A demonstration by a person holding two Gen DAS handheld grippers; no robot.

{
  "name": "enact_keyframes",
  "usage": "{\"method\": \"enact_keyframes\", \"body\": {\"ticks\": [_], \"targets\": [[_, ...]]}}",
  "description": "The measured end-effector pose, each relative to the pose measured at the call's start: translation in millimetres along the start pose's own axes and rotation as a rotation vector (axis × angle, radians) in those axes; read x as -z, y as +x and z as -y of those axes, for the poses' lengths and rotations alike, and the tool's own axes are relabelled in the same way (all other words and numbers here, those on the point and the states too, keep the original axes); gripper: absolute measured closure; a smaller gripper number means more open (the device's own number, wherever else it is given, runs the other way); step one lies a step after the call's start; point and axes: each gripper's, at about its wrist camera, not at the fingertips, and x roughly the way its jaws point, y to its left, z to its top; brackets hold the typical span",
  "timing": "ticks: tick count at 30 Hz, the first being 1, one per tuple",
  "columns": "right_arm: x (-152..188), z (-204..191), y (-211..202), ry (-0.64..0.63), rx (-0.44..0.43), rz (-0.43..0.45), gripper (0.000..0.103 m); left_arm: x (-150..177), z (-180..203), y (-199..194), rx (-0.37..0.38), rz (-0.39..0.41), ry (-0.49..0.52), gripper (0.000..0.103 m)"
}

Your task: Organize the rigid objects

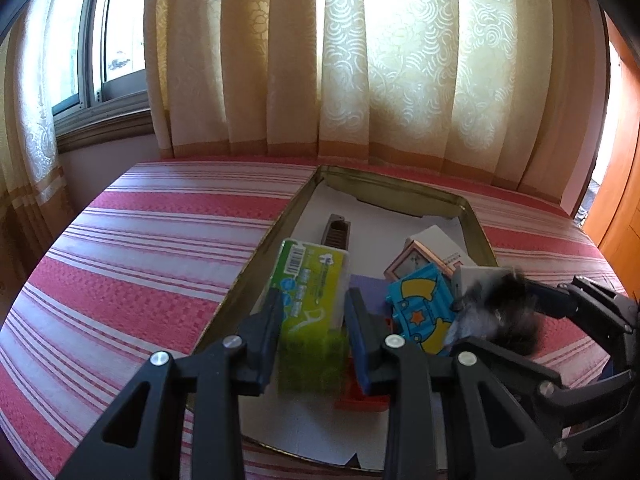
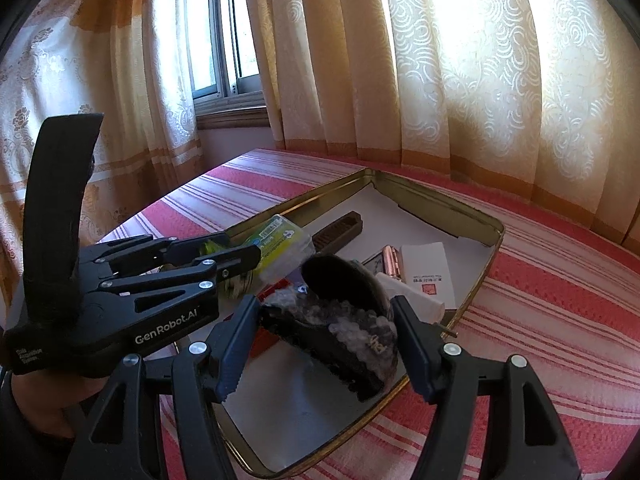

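A gold metal tray (image 1: 400,190) lined with white paper lies on the striped cloth; it also shows in the right wrist view (image 2: 494,226). My left gripper (image 1: 312,312) is shut on a green box (image 1: 316,292) and holds it over the tray's left side; the box shows in the right wrist view (image 2: 280,246). My right gripper (image 2: 324,316) is shut on a dark hair claw clip (image 2: 344,320) over the tray's near part; the clip looks blurred in the left wrist view (image 1: 500,308). A blue toy (image 1: 420,308), a brown comb (image 2: 340,230), a pink case (image 2: 390,262) and a white card box (image 2: 430,274) lie inside.
The table (image 1: 140,240) wears a red and white striped cloth. Curtains (image 1: 360,60) hang just behind it, a window (image 1: 100,40) at the left. A wooden door (image 1: 624,200) stands at the right. An orange-red object (image 1: 360,396) lies under my left fingers.
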Motion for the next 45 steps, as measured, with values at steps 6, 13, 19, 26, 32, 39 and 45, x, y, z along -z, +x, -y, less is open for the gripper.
{"method": "enact_keyframes", "body": {"ticks": [6, 13, 19, 26, 32, 39, 45], "targets": [[2, -2, -4, -0.005, -0.003, 0.022, 0.034, 3, -1, -3, -0.004, 0.006, -0.007, 0.071], [10, 0, -15, 0.009, 0.014, 0.052, 0.028, 9, 3, -22, -0.067, 0.076, -0.006, 0.025], [20, 7, -39, 0.017, 0.061, 0.123, 0.024, 13, 11, -45, -0.111, 0.155, 0.011, 0.001], [18, 12, -66, 0.029, 0.090, 0.213, 0.016, 11, 20, -61, -0.146, 0.175, 0.033, 0.001], [17, 11, -85, 0.022, 0.110, 0.256, 0.014, 12, 15, -75, -0.181, 0.182, 0.009, 0.001], [13, 5, -94, 0.006, 0.113, 0.278, 0.014, 11, 11, -85, -0.164, 0.178, -0.013, 0.000], [13, 1, -93, -0.012, 0.114, 0.281, 0.014, 14, 10, -84, -0.195, 0.195, -0.003, 0.000]]}}
